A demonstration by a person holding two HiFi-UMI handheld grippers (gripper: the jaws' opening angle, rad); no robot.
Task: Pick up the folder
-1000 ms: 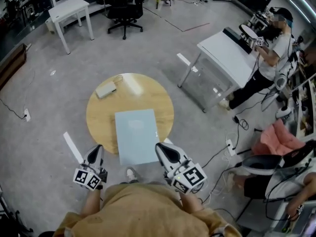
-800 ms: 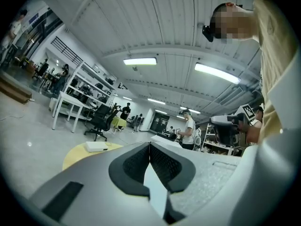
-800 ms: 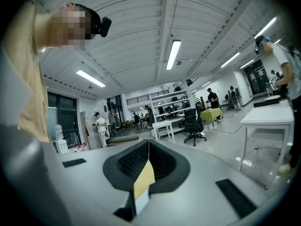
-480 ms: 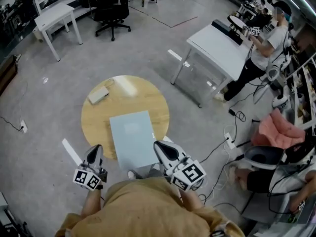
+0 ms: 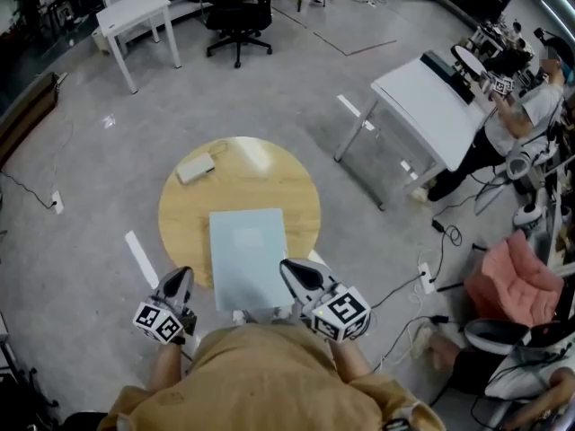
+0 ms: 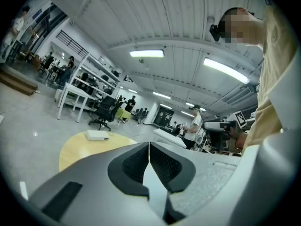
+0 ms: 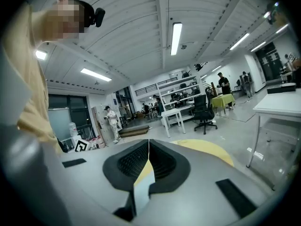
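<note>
Grey workshop floor [image 5: 81, 268], one round wooden table [image 5: 180, 214] at centre. On it: one small white box [image 5: 195, 167] at 11 o'clock, one pale blue folder [image 5: 247, 254] flat toward 6 o'clock (near edge overhanging the rim). Two tongs: left gripper [image 5: 179, 275] off the table at 7 o'clock, jaws pressed together, empty; right gripper [image 5: 289, 266] at 5 o'clock, just beside the folder, likewise closed on nothing.

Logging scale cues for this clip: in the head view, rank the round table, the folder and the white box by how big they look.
1. round table, clearly the largest.
2. folder, lying on the table and covering part of it.
3. white box, far smaller, near the table's far edge.
</note>
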